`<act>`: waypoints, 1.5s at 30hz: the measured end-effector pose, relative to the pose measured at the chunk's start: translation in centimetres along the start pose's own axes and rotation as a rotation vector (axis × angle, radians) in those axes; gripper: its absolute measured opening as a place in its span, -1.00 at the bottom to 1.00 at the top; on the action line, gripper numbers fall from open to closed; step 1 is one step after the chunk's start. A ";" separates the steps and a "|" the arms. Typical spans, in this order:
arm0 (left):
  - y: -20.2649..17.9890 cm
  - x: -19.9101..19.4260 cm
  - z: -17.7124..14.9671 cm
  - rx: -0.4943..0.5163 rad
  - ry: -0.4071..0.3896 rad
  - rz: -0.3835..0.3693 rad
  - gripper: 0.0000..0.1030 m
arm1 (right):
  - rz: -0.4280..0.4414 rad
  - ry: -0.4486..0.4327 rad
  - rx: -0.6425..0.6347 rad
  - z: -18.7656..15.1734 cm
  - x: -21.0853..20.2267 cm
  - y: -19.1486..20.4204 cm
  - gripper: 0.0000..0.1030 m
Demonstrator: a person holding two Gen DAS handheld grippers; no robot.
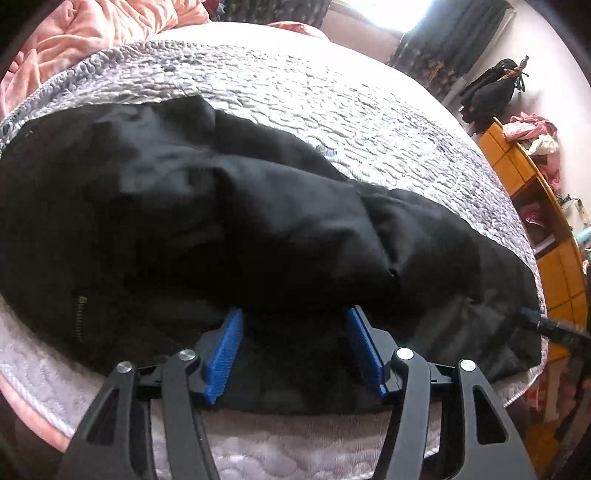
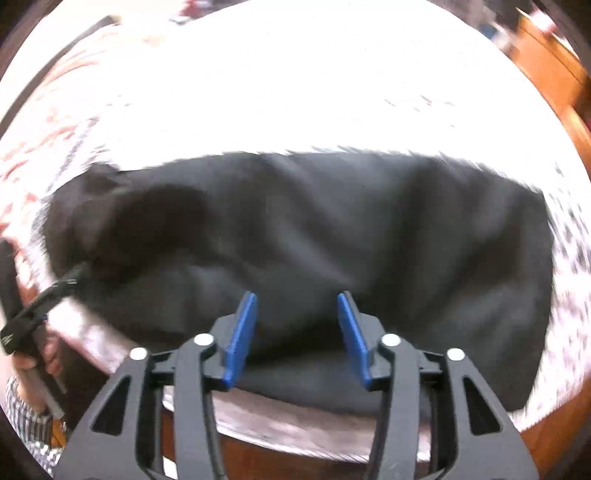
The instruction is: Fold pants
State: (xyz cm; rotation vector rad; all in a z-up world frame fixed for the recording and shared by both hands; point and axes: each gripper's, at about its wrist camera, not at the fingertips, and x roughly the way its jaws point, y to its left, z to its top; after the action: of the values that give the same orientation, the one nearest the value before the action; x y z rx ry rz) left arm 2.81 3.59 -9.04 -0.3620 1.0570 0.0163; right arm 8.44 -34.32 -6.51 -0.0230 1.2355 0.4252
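Black pants (image 1: 229, 221) lie rumpled and partly folded across a pale quilted bed (image 1: 332, 103), with a brass zipper (image 1: 79, 314) at the lower left. My left gripper (image 1: 293, 314) is open, its blue pads at the pants' near edge, fabric between and over the tips. In the right wrist view the pants (image 2: 332, 229) lie as a wide dark band. My right gripper (image 2: 297, 295) is open over their near edge, holding nothing. The right gripper's tip shows at the right edge of the left wrist view (image 1: 554, 326). The left gripper (image 2: 44, 299) shows at the left in the right wrist view.
A pink blanket (image 1: 110, 26) is bunched at the bed's far left. An orange wooden shelf unit (image 1: 535, 206) with clothes on top stands right of the bed. A dark bag (image 1: 491, 92) sits by the curtains. The bed's front edge (image 2: 295, 428) is just under my grippers.
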 end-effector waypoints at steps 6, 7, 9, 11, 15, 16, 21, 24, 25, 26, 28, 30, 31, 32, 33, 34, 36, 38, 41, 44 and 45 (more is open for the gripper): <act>1.8 -0.1 1.8 -0.030 -0.017 0.050 0.19 | 0.118 -0.022 -0.224 4.7 3.0 7.7 0.18; 2.1 0.4 2.5 -0.032 0.003 0.059 0.19 | 0.122 -0.018 -0.257 5.4 3.6 8.8 0.18; 2.7 0.9 2.6 -0.030 0.042 0.043 0.20 | 0.128 -0.016 -0.339 7.0 5.0 11.0 0.31; 2.9 1.6 3.0 -0.022 0.085 0.022 0.23 | 0.143 0.007 -0.419 8.1 6.4 13.0 0.57; 3.3 1.5 2.9 0.002 0.103 -0.006 0.24 | 0.130 0.076 -0.548 9.2 9.5 15.8 0.55; 3.4 1.3 2.8 0.004 0.104 -0.004 0.24 | 0.117 0.098 -0.565 9.4 10.2 16.3 0.45; 4.3 0.3 2.2 -0.014 0.096 -0.001 0.35 | 0.084 0.181 -0.622 9.5 12.2 17.5 -0.73; 4.6 0.2 2.0 -0.014 0.077 -0.003 0.35 | 0.083 0.098 -0.588 10.2 10.5 17.5 -0.82; 4.6 0.2 1.9 -0.014 0.061 0.000 0.35 | 0.090 0.060 -0.577 10.4 9.9 17.3 -0.83; 4.5 0.1 1.7 -0.012 0.041 0.008 0.38 | 0.102 0.023 -0.550 10.7 9.2 17.0 -0.83; 4.1 0.9 1.4 0.006 0.051 0.021 0.41 | 0.098 0.058 -0.509 10.7 10.1 16.5 -0.83; 3.6 1.5 1.3 0.048 0.053 0.045 0.42 | 0.044 0.116 -0.523 9.9 12.4 16.4 -0.74; 3.2 1.8 1.2 0.073 0.051 0.059 0.43 | 0.039 0.123 -0.511 9.7 12.9 16.3 -0.72; 2.9 2.0 1.2 0.096 0.050 0.071 0.44 | 0.035 0.126 -0.502 9.8 13.1 16.3 -0.69; 2.6 2.0 1.2 0.109 0.049 0.078 0.44 | 0.032 0.131 -0.502 9.9 13.1 16.3 -0.70; 2.4 1.8 1.3 0.115 0.047 0.079 0.44 | 0.026 0.135 -0.508 10.1 12.7 16.4 -0.69; 2.4 1.0 1.4 0.106 0.038 0.069 0.44 | 0.017 0.123 -0.526 10.7 12.4 17.5 -0.44; 3.1 -0.4 1.3 0.089 0.012 0.066 0.44 | 0.031 0.090 -0.552 10.8 11.1 18.5 -0.24; 4.3 -1.9 1.6 0.060 -0.024 0.062 0.46 | 0.075 0.078 -0.575 11.4 10.8 20.1 -0.10; 6.2 -2.2 2.5 0.023 -0.045 0.097 0.46 | 0.127 0.069 -0.577 12.8 12.0 22.0 -0.10; 6.8 -2.2 2.9 0.006 -0.047 0.108 0.46 | 0.145 0.073 -0.574 13.4 12.4 22.5 -0.09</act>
State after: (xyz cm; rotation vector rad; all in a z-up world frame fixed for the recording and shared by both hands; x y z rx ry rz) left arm 2.95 11.23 -7.85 -0.2972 1.0288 0.1172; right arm 16.51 -6.58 -8.62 -0.4433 1.1552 0.9011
